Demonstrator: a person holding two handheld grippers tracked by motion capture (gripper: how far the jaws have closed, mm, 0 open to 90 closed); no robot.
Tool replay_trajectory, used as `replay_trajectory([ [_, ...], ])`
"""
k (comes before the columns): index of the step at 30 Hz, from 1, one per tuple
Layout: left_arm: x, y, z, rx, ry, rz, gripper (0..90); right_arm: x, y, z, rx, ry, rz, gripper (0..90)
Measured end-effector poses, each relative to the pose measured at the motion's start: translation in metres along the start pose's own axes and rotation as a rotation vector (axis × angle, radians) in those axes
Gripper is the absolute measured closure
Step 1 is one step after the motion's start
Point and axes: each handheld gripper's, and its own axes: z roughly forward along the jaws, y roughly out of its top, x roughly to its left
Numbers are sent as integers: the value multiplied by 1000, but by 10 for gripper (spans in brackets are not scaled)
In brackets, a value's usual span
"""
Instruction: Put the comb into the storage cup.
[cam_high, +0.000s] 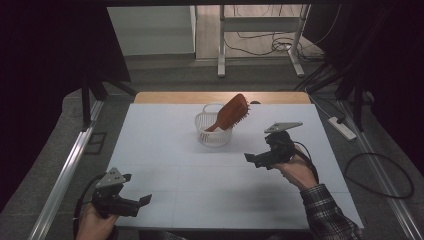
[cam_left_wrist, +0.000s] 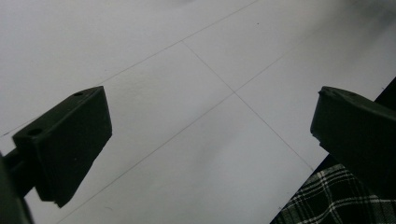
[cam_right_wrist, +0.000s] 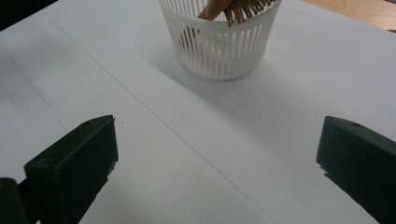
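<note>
hairbrush already in the basket, both claws empty

the brown hairbrush (cam_high: 233, 112) stands tilted in the white slatted basket (cam_high: 214, 134) at the far middle of the counter (cam_high: 165, 150), handle down inside, bristled head leaning out over the right rim. that placing looks done. the right claw (cam_high: 256, 160) hangs above the counter near the basket's right front, jaws spread wide and holding nothing; its own view looks straight at the basket (cam_right_wrist: 222, 51), well apart from it. the left claw (cam_high: 145, 200) sits at the near left edge, also wide and empty, over bare counter. what seems left, by my reading, is little: perhaps bringing the right hand back to rest.
</note>
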Motion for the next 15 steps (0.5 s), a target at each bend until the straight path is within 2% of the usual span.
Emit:
replay_trajectory([
  [15,1,0,0,-1,-6,-1,0,-2,-23,-17,16,-30,-16,0],
])
